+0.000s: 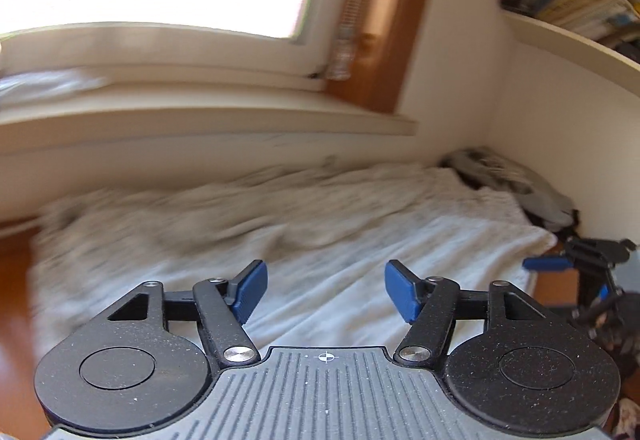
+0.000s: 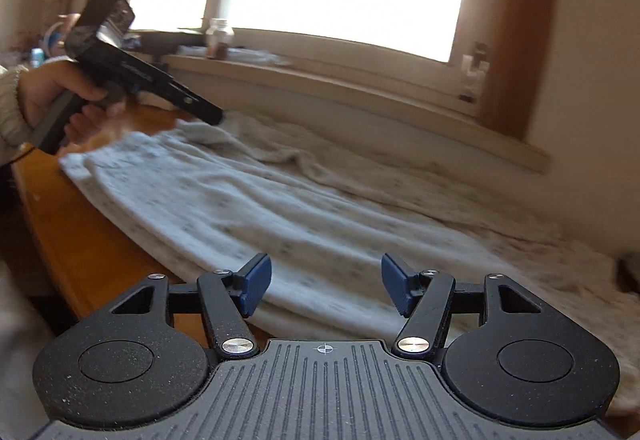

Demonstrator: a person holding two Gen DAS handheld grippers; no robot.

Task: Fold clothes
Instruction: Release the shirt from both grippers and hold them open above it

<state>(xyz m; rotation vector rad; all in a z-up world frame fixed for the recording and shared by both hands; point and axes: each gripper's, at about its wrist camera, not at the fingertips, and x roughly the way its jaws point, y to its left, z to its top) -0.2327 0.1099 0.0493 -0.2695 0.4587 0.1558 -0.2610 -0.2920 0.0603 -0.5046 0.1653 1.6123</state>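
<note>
Clearly, both our left gripper and right gripper hang wide and empty over the pale garment spread on the tabletop; we should pinch matching edges squarely.

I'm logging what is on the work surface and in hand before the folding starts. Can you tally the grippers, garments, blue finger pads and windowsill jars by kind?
Grippers: 2, left gripper and right gripper
Blue pads across the two wrist views: 4
Pale speckled garment on the wooden table: 1
Jars on the windowsill: 2, glass jar and corner jar
Total: 9
</note>
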